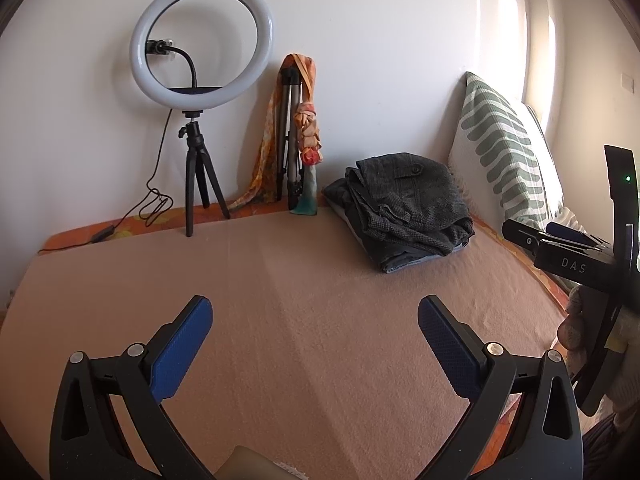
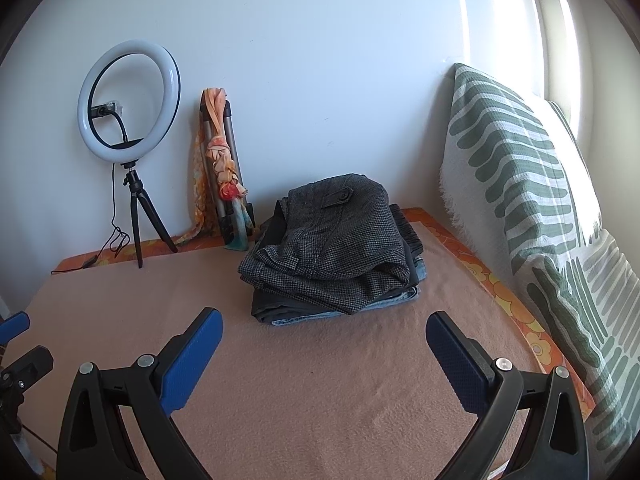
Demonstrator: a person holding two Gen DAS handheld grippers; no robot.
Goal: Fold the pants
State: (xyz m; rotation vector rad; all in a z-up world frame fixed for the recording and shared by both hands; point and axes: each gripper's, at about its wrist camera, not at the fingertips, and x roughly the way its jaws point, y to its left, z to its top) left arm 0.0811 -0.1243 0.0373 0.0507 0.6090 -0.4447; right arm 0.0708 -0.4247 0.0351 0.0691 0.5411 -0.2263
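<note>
a: where are the pants (image 2: 332,248)?
b: folded on a stack at the far right of the bed (image 2: 320,392), near the striped pillow (image 2: 520,184).
a: and the tools?
b: left tool (image 1: 314,344) is spread wide over bare blanket, holding nothing. right tool (image 2: 324,356) is spread too, empty, just short of the stack.
a: anything else?
b: a ring light (image 1: 202,44) stands far left by the wall.
</note>
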